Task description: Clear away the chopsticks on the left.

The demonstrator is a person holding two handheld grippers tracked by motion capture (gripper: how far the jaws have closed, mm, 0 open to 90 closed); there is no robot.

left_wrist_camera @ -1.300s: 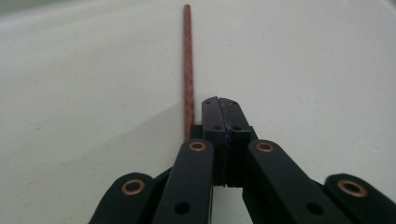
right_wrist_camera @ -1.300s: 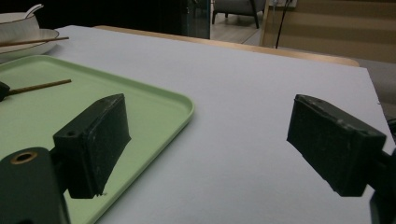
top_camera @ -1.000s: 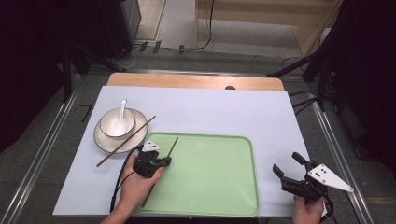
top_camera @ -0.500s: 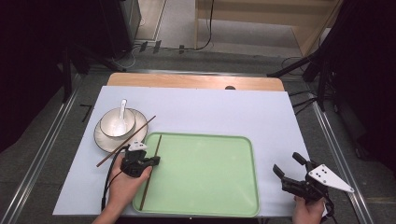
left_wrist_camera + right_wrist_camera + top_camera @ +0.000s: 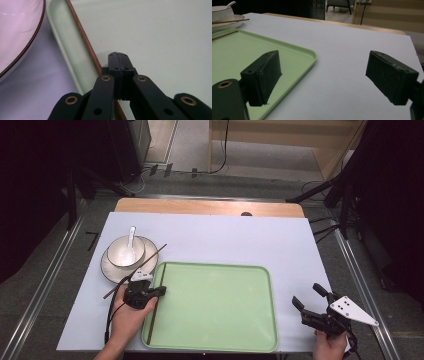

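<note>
Here the left gripper (image 5: 150,292), jaws pressed together, sits just right of a brown chopstick (image 5: 156,302) lying near-to-far along the green tray's (image 5: 215,340) left edge, while the right gripper (image 5: 314,306) rests spread wide, well apart at the table's near right.

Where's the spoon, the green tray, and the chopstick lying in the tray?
spoon (image 5: 131,240), high view, on its handle in the bowl.
green tray (image 5: 220,305), high view, on its bare floor.
chopstick (image 5: 156,307), high view, on its middle.
</note>
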